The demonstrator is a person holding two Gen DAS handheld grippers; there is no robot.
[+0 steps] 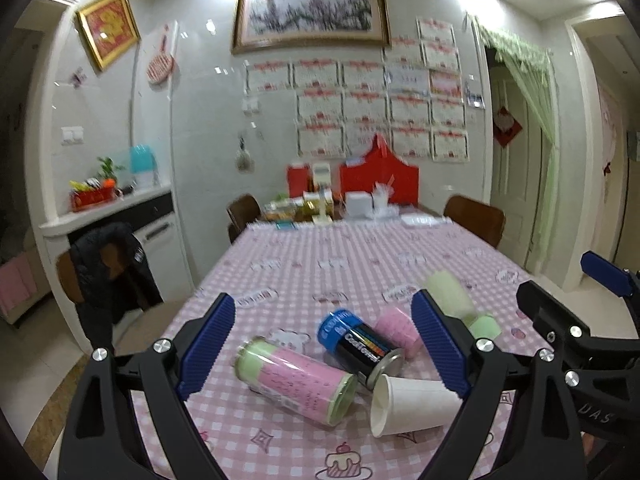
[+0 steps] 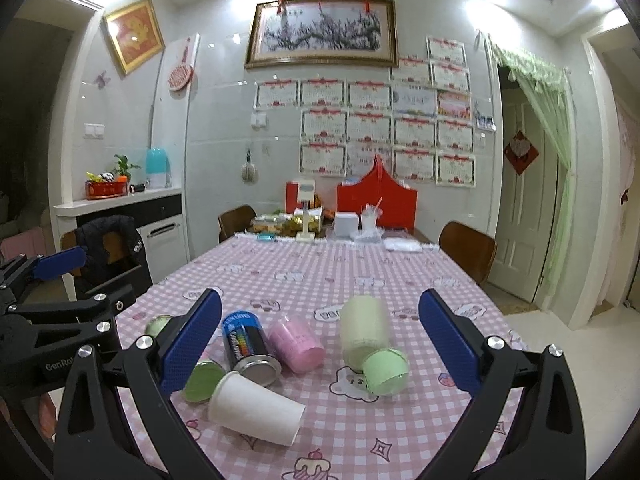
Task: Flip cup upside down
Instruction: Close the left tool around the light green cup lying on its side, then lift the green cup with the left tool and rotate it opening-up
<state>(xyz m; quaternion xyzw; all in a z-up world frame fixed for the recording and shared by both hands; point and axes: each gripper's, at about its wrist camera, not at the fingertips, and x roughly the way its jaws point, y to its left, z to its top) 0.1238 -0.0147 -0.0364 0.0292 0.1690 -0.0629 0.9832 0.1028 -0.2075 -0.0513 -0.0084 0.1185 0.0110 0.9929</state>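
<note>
White paper cup [image 1: 412,404] lies on its side on the checked counter [image 1: 304,264], touching the metal end of the black can [image 1: 366,346], mouth facing away from the pale green cup [image 2: 386,366]. Nothing upright; flip not yet begun

Landmark = black can. Pink-and-green canister [image 1: 296,380] lies just beside it on the far side from the white cup's base. Small pink cup [image 2: 296,344] lies against its other flank. Tall pale cylinder [image 2: 366,330] sits beyond the pink cup, touching the pale green cup

Risks, as judged:
- Cup is thin paper: a hard squeeze would likely crush the wall or ovalise the rim
- Cup is round and on its side, so a one-sided nudge could roll it off line
- Crowding: a jaw coming in on the can side has little room and may knock the can or canister rolling
- Flipping near the cluster could land the rim on a neighbour and leave the cup tilted

Jaws:
- Left gripper [image 1: 324,344]: wide apart, holding nothing, touching nothing; cluster framed between the pads
- Right gripper [image 2: 320,344]: wide apart, empty, clear of all items
</note>
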